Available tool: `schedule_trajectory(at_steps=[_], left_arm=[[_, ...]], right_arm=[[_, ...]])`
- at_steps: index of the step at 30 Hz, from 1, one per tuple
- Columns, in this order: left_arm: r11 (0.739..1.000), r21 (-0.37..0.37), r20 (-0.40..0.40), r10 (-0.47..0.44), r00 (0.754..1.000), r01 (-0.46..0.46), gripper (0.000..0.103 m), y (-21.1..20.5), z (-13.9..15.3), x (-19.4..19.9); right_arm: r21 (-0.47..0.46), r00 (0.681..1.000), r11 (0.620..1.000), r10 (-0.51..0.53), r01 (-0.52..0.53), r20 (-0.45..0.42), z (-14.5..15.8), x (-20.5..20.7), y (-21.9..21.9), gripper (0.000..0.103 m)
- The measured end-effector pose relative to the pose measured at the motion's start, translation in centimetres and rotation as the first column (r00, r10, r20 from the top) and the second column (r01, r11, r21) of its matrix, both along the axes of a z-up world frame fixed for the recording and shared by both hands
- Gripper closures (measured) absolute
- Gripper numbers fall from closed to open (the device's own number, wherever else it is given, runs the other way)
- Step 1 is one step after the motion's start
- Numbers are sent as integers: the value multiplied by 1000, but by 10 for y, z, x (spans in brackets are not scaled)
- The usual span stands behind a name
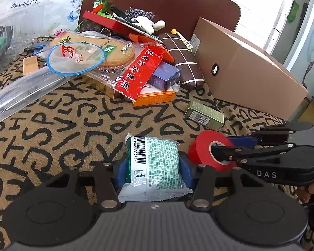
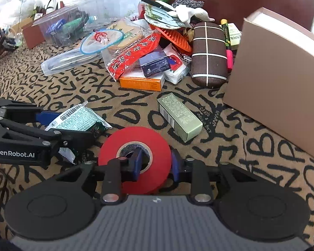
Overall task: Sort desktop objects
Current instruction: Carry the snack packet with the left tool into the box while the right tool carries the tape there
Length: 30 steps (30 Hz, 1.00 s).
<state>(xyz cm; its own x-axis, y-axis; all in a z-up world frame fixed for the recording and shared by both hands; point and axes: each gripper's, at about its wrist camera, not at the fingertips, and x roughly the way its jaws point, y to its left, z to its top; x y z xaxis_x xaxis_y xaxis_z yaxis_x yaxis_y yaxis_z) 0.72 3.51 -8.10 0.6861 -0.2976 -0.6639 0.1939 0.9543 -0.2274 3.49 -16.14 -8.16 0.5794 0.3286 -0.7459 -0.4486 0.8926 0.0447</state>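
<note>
The left gripper [image 1: 155, 167] is pinching a green-and-white sachet [image 1: 157, 163] across its width, both blue pads pressing into the film just above the lettered cloth [image 1: 73, 125] in the near centre. The sachet is looking light, soft and crinkly, so it is likely deforming under load; the filled middle should hold better than the thin sealed edges (the film may also be slippery).

The right gripper [image 2: 155, 163] is clamping a red tape roll [image 2: 136, 150], one finger sitting inside the core and the other bearing on the outer face. The roll is appearing stiff, light and round; gripping through the wall is keeping it from rolling.

Just beyond, an olive carton [image 2: 179, 118] is lying on the cloth, with the tan box [image 2: 272, 83] standing far right.
</note>
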Motion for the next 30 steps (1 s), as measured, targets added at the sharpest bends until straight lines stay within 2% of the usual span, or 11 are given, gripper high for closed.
schedule_trajectory(at_steps=[4, 7, 13, 19, 23, 30], left_arm=[[999, 34, 16, 4, 1000, -5, 48, -7, -2, 0], [998, 64, 17, 8, 1000, -9, 50, -12, 0, -1], [1000, 17, 1, -9, 1000, 9, 51, -13, 10, -11], [997, -47, 42, -63, 997, 65, 51, -23, 36, -11], [989, -59, 101, -131, 986, 137, 51, -36, 63, -3], [962, -98, 212, -229, 950, 254, 51, -70, 121, 30]], right_arm=[[32, 1000, 999, -14, 14, -8, -2, 2, -3, 74], [35, 1000, 999, -18, 18, 7, -3, -1, -4, 74], [86, 996, 994, -65, 60, 59, 6, -19, -18, 79], [105, 993, 992, -79, 70, 86, 18, -37, -42, 79], [122, 982, 988, -114, 97, 148, 43, -45, -66, 79], [113, 937, 982, -181, 154, 297, 104, -41, -109, 79]])
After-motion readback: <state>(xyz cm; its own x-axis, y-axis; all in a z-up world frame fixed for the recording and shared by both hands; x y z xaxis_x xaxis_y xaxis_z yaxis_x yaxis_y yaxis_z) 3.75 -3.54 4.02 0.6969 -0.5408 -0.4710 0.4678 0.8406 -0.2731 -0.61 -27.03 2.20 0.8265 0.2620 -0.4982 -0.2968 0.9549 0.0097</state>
